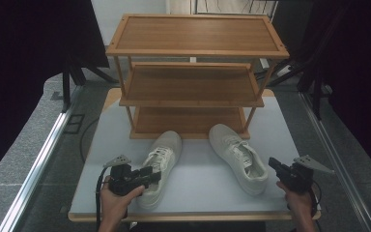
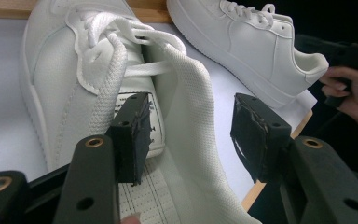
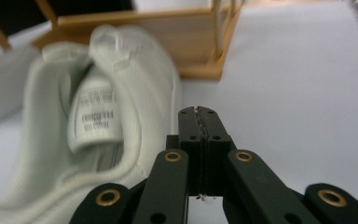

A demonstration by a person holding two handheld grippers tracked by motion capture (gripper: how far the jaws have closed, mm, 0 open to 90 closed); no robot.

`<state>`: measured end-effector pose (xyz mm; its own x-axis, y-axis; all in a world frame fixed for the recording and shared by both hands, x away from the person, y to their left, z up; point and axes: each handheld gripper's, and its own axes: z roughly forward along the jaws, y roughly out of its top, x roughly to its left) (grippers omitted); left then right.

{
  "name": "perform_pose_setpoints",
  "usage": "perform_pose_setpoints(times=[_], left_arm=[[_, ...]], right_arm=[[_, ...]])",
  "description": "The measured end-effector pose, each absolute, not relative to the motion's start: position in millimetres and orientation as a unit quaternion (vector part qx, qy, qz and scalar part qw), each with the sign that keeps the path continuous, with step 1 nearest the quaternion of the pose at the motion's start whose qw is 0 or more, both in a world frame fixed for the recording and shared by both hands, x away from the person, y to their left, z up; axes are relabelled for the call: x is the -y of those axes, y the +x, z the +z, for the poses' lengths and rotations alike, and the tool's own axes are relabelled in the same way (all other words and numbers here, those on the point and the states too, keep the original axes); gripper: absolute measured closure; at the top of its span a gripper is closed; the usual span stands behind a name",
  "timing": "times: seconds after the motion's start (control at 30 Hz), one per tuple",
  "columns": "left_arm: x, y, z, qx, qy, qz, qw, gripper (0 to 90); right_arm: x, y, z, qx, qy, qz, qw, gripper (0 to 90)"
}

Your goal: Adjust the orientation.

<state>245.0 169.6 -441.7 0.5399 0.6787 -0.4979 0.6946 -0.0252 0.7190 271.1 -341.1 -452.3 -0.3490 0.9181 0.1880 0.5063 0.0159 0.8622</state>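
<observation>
Two white sneakers lie on the white table [image 1: 198, 188] in front of a wooden rack. The left sneaker [image 1: 163, 157] points toward the rack. My left gripper [image 1: 150, 175] is at its heel end and open. In the left gripper view the left gripper [image 2: 193, 135] straddles the collar wall of the left sneaker [image 2: 65, 79], one jaw inside the opening, the other outside. The right sneaker [image 1: 239, 157] lies angled. My right gripper [image 1: 273, 164] sits just right of its heel. The right gripper [image 3: 199, 113] is shut on nothing, beside the right sneaker [image 3: 135, 70].
A three-shelf wooden shoe rack [image 1: 193, 36] stands at the back of the table, its shelves bare; its lower corner [image 3: 205, 70] is behind the right sneaker. The table's front edge [image 1: 193, 216] runs close below both hands. Dark stands and cables flank the table.
</observation>
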Motion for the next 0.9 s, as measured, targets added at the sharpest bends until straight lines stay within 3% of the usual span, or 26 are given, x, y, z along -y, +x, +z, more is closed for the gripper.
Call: perform_pose_setpoints(times=[0.77,0.9], left_arm=[[-186,238,-432,-0.484,0.695,-0.007,0.531,46.8],[-190,238,-427,-0.482,0.690,0.000,0.540,46.8]], right_arm=[[300,248,-459,-0.740,0.499,0.402,0.203,89.9],[305,248,-461,-0.736,0.501,0.405,0.208,84.1]])
